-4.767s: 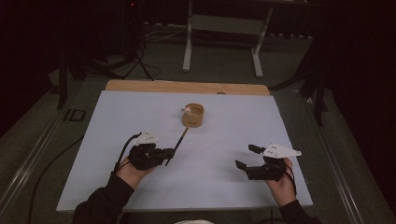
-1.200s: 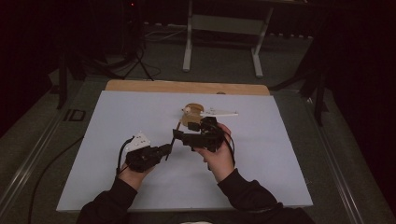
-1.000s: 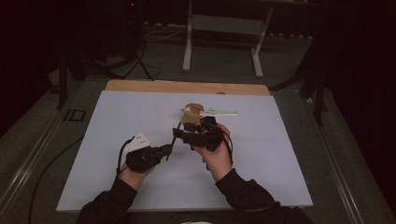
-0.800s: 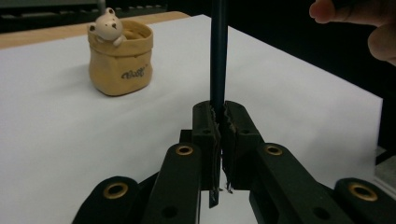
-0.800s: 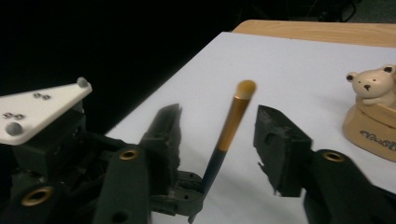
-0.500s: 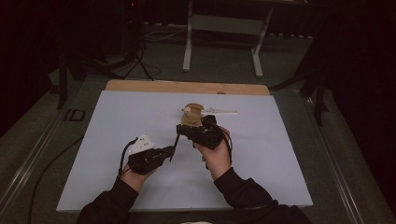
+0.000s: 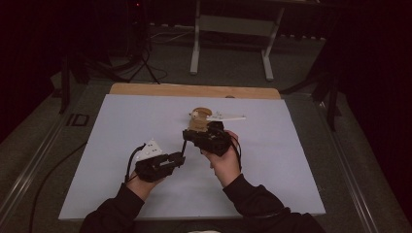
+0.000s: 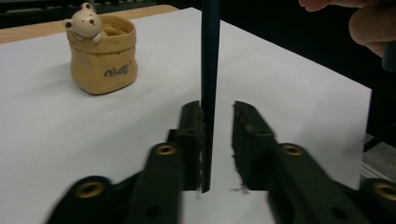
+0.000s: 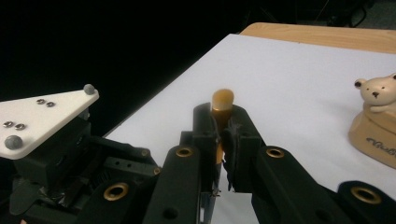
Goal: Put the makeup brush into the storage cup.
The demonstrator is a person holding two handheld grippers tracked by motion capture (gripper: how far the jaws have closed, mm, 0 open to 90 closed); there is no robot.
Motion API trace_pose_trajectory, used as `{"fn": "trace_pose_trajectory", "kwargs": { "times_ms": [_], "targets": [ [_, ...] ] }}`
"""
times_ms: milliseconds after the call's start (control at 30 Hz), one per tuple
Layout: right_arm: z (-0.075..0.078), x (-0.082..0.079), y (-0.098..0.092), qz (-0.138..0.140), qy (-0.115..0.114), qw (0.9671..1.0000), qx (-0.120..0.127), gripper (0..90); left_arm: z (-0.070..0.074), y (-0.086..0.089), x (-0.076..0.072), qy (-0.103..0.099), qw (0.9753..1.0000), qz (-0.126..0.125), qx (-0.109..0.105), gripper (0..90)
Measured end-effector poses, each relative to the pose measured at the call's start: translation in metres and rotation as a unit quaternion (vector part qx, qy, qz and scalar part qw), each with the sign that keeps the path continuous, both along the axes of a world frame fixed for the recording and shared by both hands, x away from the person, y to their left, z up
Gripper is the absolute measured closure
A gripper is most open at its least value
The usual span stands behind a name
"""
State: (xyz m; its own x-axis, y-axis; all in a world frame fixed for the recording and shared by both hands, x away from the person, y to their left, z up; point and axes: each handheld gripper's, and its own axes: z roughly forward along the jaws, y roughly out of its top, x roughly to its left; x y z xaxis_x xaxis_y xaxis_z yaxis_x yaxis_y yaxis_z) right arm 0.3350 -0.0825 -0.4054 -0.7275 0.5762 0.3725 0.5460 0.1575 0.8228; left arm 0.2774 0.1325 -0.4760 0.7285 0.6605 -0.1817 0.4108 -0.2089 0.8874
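From the high view, a person is leaning in from the bottom edge with both forearms over the white sheet point(image 7: 301, 160) that is covering the bench point(image 7: 194, 90). The left gripper point(image 7: 180, 158) is lying low near the middle of the sheet, its jaws pointing toward the right hand. The right gripper point(image 7: 187, 134) is sitting just above and to the right of it, angled down toward the left one. A thin dark pen point(image 7: 183, 146) is running between the two grippers. A small tan bear pot point(image 7: 198, 119) is standing just behind the right gripper, near the far middle of the sheet.

In the left gripper view, the two black jaws are standing parted, with a clear gap on the right side of the pen point(image 8: 209, 93). The pen is rising upright between them, its dark shaft lying against the left jaw while the right jaw is staying apart from it. The bear pot point(image 8: 102, 58) is sitting upright on the sheet at the upper left, well apart from the pen. Part of a hand point(image 8: 364, 23) is showing at the top right corner.

In the right gripper view, the jaws are pressing together on the pen, whose amber end point(image 9: 222, 101) is sticking up above their tips. The left gripper's grey plate point(image 9: 42, 119) is lying at the left, and the bear pot point(image 9: 378, 126) is standing at the right edge.
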Motion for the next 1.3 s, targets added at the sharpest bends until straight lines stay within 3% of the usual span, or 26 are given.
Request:
{"fn": "trace_pose_trajectory", "kwargs": {
  "times_ms": [333,433,600,767,833,867,1033,1300],
  "targets": [
    [0.011,0.001,-0.006,0.005,-0.018,0.9998,-0.006,83.8,0.002,0.003,0.001,0.001,0.9995,0.03,-0.004,41.5],
    [0.014,0.002,-0.008,0.006,-0.024,0.9996,-0.009,83.8,0.002,0.003,0.0,-0.002,0.9991,0.042,0.004,32.1],
    [0.017,0.002,-0.014,0.006,-0.035,0.9992,-0.015,83.8,0.004,0.003,0.001,0.004,0.999,0.045,-0.005,18.6],
    [0.021,0.003,-0.023,0.008,-0.044,0.9987,-0.025,83.8,0.002,0.004,0.002,0.013,0.9991,0.041,-0.005,12.4],
    [0.023,0.004,-0.028,0.006,-0.048,0.9984,-0.028,83.8,0.0,0.005,0.003,0.013,0.9997,0.019,-0.007,7.8],
    [0.024,0.004,-0.03,0.007,-0.048,0.9984,-0.03,83.8,0.0,0.005,0.002,0.01,0.9998,0.013,-0.008,1.1],
    [0.029,0.006,-0.041,0.005,-0.059,0.9976,-0.037,83.8,-0.001,0.008,0.003,0.012,0.9996,0.002,-0.025,0.3],
    [0.034,0.011,-0.055,0.005,-0.066,0.9967,-0.047,83.9,-0.003,0.009,0.003,0.006,0.9998,0.005,-0.017,0.3]
  ]
}}
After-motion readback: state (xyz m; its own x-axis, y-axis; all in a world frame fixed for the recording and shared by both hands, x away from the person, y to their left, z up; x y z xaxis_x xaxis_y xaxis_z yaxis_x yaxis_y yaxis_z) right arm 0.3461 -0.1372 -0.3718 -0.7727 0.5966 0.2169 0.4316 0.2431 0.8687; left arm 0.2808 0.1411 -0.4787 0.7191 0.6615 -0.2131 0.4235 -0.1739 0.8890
